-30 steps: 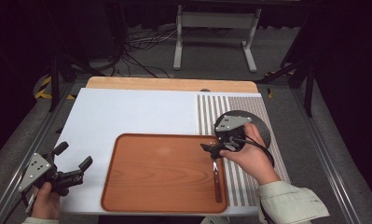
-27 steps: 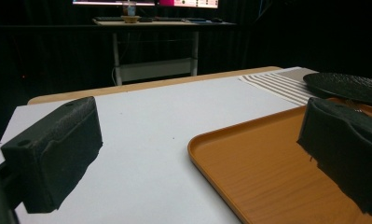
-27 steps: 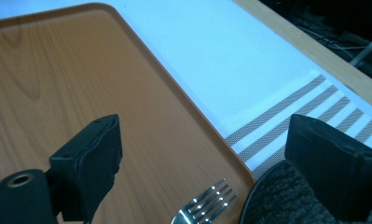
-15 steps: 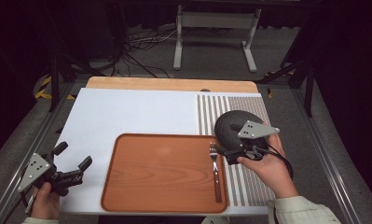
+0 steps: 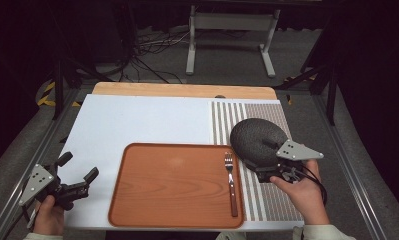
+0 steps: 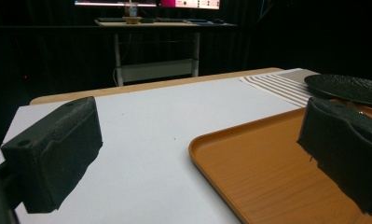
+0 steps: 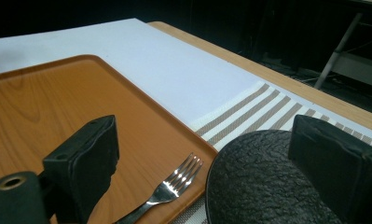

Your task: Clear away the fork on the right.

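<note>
The black textured plate [image 5: 257,139] lies on the striped placemat [image 5: 277,200] at the table's right, its left rim just beside the right edge of the wooden tray [image 5: 172,185]; the right gripper [image 5: 274,172] sits at the plate's near rim, jaws spread wide and holding nothing. A fork [image 5: 230,181] lies inside the tray along its right edge, tines toward the far side; the tray's middle and left are bare wood. The left gripper [image 5: 77,187] hovers at the near left corner over the white mat [image 5: 137,120], jaws parted and empty, apart from the tray's left edge.
</note>
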